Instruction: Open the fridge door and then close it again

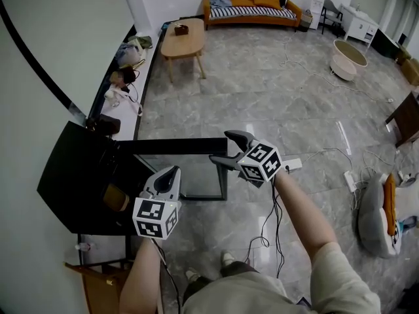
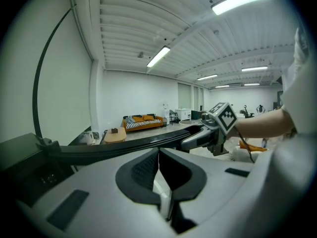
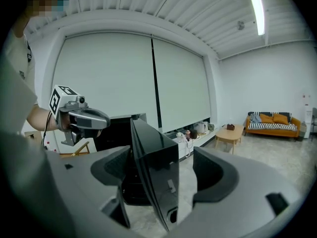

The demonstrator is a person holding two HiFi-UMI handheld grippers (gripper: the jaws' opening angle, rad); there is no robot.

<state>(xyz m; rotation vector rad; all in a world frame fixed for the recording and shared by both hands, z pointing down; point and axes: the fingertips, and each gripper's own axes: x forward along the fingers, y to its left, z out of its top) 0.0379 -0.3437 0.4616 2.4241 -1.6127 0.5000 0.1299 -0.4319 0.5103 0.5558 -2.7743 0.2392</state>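
A low black fridge stands against the left wall with its door swung out across the floor. My right gripper is open at the door's free end, one jaw on each side of the edge. In the right gripper view the black door stands upright between the right gripper jaws, close to the left pad and with a gap to the right pad. My left gripper is shut and empty, just in front of the door near its middle. The left gripper view shows the left gripper closed below the door's top edge.
A wooden coffee table and an orange sofa stand far across the tiled floor. Cables and a white power strip lie by my right arm. A low ledge with clutter runs along the left wall. A wooden stool sits at the bottom left.
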